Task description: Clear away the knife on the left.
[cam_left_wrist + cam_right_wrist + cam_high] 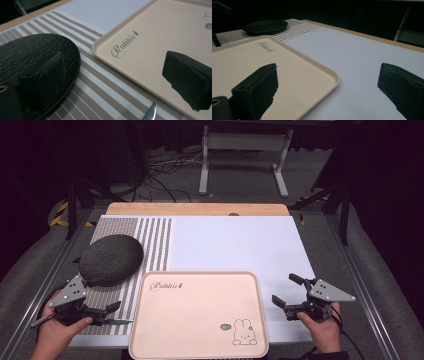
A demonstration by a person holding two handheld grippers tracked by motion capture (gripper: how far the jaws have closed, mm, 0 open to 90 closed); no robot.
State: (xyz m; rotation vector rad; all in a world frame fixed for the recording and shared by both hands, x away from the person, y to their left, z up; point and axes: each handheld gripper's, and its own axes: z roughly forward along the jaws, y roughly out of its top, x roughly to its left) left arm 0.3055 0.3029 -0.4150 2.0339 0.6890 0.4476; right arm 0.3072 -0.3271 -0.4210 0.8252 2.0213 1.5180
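Observation:
A beige tray (200, 320) printed "Rabbit" and a rabbit drawing lies at the front middle of the table. Left of it, a dark round textured plate (111, 259) rests on a striped placemat (150, 240). My left gripper (112, 314) is held level over the mat's front, below the plate, its jaws wide apart and open. A metal knife tip (150, 113) shows low between them, on the mat by the tray's edge (105, 53), and no pad presses on it. My right gripper (287, 291) is open over the white sheet (235, 245), just right of the tray, with nothing between its jaws.
The table's wooden edge (197, 209) runs along the back. Beyond it, a white metal stand (245, 155) and loose cables (160, 170) sit on the floor. Grey rails (350, 270) flank the table on both sides.

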